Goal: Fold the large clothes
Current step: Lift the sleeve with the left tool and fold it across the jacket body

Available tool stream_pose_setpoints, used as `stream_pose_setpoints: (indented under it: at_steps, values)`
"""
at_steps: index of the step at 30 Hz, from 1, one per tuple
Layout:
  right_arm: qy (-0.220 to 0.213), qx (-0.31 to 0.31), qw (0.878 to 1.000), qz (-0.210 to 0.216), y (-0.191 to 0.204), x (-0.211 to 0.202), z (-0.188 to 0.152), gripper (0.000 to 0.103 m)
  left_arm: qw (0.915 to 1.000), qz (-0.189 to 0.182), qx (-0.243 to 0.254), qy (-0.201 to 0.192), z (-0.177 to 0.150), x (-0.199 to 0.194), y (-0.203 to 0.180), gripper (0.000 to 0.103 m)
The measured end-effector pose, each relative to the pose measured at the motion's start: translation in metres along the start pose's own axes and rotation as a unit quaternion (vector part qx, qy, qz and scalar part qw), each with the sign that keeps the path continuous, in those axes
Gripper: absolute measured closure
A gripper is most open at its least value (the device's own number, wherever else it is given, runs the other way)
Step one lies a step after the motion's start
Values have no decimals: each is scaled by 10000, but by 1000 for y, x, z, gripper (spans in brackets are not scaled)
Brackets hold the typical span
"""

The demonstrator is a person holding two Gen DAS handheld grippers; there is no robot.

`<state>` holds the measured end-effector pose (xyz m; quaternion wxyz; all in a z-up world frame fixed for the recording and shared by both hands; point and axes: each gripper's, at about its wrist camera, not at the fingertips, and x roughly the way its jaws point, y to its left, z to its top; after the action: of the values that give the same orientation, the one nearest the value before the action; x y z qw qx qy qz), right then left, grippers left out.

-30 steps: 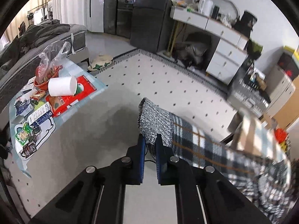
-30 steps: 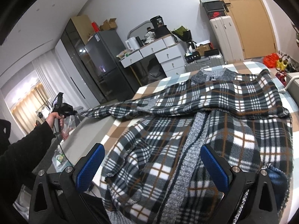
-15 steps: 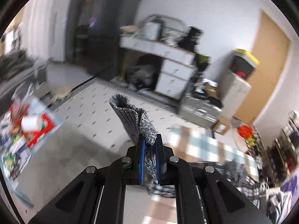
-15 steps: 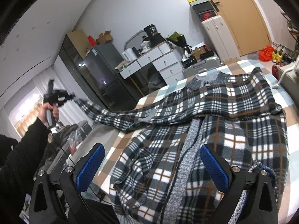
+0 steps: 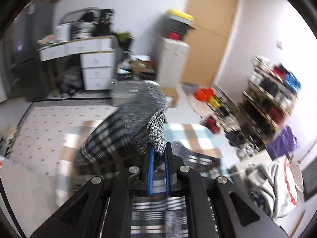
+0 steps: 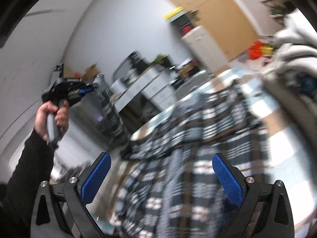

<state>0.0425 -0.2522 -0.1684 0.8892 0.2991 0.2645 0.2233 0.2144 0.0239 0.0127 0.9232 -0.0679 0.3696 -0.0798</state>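
A large dark plaid garment (image 6: pixel 190 138) with grey knit trim lies spread on a checked table surface (image 6: pixel 281 136). My left gripper (image 5: pixel 158 148) is shut on the grey knit cuff (image 5: pixel 156 132) of its sleeve (image 5: pixel 111 138), which trails down to the left. In the right wrist view a hand holds that left gripper (image 6: pixel 89 88) high at the left, with the sleeve (image 6: pixel 109 111) hanging from it to the table. My right gripper (image 6: pixel 161 170) is open just above the garment's body, with nothing between its blue pads (image 6: pixel 227 178). Both views are blurred.
A white drawer unit (image 5: pixel 95 67), a dark fridge (image 5: pixel 21 59) and a wooden door (image 5: pixel 208 35) line the far wall. Cluttered shelves (image 5: pixel 271 103) stand at the right. A pale heap of clothes (image 5: pixel 277 184) lies at the table's right. The dotted rug (image 5: pixel 55 123) lies left.
The left gripper has swung up and to the right with the cuff, lifting the sleeve off the table. The right gripper rolled and shifted a little, still open over the garment.
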Motion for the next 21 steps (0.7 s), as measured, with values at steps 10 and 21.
stream_pose_setpoints:
  at_steps: [10,21]
  values:
    - [-949,1137,9815,-1212,-87,-55,35,0,9852,-1144,133,1271,-72,139,-106,98]
    - [-763,957,9810,-1506,-87,-47,34,0,9555,-2123,634,1945,-110,143,-109,64]
